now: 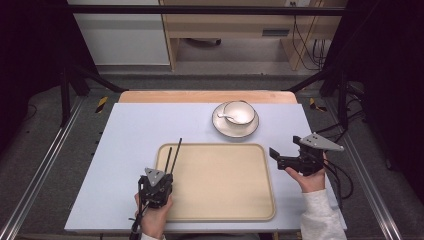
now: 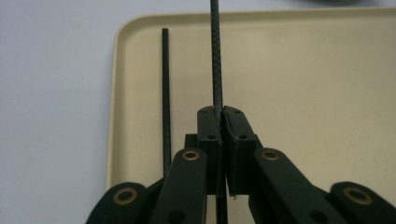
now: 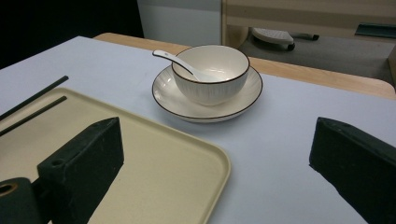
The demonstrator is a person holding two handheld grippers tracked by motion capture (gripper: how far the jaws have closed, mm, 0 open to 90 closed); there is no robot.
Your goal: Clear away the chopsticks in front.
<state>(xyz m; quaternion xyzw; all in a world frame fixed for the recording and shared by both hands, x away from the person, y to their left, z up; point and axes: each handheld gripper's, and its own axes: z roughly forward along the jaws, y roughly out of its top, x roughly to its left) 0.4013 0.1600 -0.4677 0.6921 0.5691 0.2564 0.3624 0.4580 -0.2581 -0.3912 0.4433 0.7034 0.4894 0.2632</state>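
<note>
A beige tray [image 1: 215, 182] lies on the pale blue table. My left gripper [image 1: 168, 177] is over the tray's left edge, shut on a black chopstick [image 1: 176, 152] that points away past the tray's far rim. In the left gripper view the jaws [image 2: 222, 112] pinch that chopstick [image 2: 215, 56], and a second chopstick [image 2: 165, 93] lies on the tray just to its left. My right gripper [image 1: 278, 160] is held open beside the tray's right edge, nothing between its jaws [image 3: 218, 137]. Beyond it, a white bowl [image 3: 210, 70] with a spoon [image 3: 175, 59] stands on a plate [image 3: 177, 100].
The bowl [image 1: 238, 112] and plate [image 1: 220, 127] sit behind the tray's far right corner. A wooden strip [image 1: 205, 96] borders the table's far edge. Metal rails run along both sides of the table, and cables trail at the right.
</note>
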